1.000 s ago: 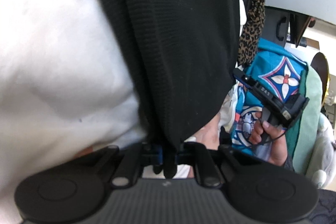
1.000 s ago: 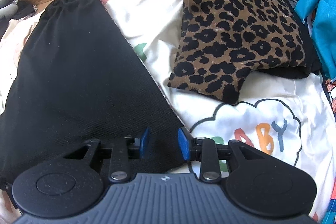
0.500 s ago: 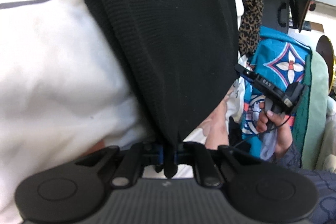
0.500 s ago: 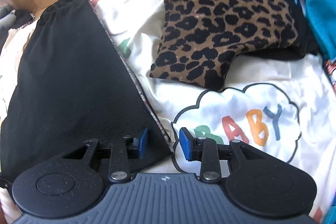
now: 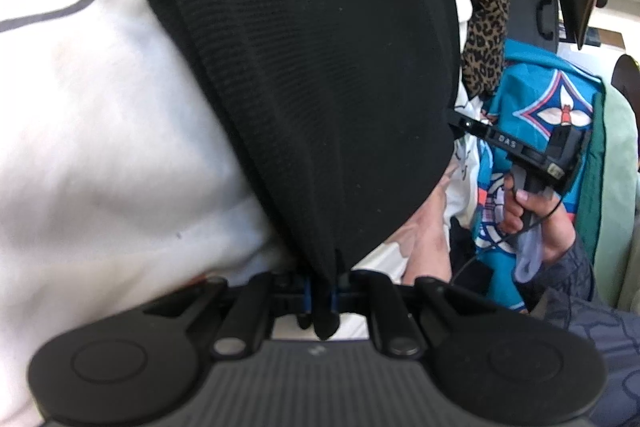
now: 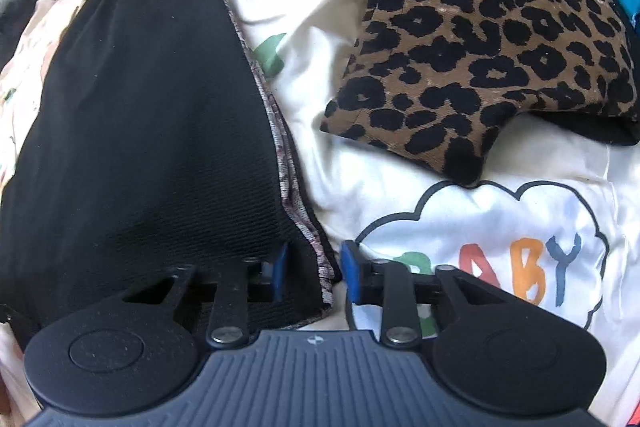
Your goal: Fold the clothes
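Black knit cloth lies flat on a white bed sheet with a cloud and coloured letters. 1 corner of it is pinched tight in the left gripper, whose 2 blue pads are closed on it. The right gripper is closing its jaws, with the cloth's patterned edge between them, not yet squeezed. A folded leopard-print cloth lies nearby on the sheet.

R tongs closing round black garment corner
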`<action>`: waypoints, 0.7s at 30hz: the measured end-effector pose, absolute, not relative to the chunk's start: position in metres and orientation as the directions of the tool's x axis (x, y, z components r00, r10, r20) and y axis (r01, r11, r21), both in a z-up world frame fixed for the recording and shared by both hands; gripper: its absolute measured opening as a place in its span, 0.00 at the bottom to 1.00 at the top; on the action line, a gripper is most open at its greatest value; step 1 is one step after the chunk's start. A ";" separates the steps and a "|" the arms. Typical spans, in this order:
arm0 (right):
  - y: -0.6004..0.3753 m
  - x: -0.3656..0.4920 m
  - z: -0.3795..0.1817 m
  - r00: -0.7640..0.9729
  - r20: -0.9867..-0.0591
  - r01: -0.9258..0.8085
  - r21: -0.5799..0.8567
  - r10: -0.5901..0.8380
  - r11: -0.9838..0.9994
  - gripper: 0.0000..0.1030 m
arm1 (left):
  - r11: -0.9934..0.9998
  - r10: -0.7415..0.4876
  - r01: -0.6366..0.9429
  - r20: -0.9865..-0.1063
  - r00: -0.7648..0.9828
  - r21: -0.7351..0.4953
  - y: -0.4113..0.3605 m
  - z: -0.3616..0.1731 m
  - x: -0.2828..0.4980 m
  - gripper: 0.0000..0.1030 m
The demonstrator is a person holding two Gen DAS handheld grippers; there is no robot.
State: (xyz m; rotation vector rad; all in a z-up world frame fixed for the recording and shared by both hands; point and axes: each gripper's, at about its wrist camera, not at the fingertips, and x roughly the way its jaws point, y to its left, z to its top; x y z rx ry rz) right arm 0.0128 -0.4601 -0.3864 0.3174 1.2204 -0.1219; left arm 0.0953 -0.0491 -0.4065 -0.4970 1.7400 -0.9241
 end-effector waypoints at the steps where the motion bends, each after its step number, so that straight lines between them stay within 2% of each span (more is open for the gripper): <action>1: -0.459 0.013 -0.385 0.342 -0.936 0.259 0.176 0.080 0.950 0.12 | 0.614 -0.709 0.107 -0.607 -0.359 -0.782 -0.050 -0.406 0.095 0.09; 2: -0.457 0.013 -0.384 0.341 -0.937 0.257 0.177 0.082 0.950 0.09 | 0.614 -0.708 0.112 -0.608 -0.359 -0.781 -0.050 -0.405 0.095 0.09; 10: -0.454 0.006 -0.359 0.369 -0.927 0.282 0.184 0.070 0.942 0.07 | 0.584 -0.717 0.144 -0.591 -0.370 -0.799 -0.049 -0.391 0.099 0.08; 21: -0.461 -0.007 -0.340 0.407 -0.891 0.362 0.358 0.200 0.861 0.07 | 0.526 -0.766 0.202 -0.563 -0.309 -0.826 -0.021 -0.325 0.120 0.08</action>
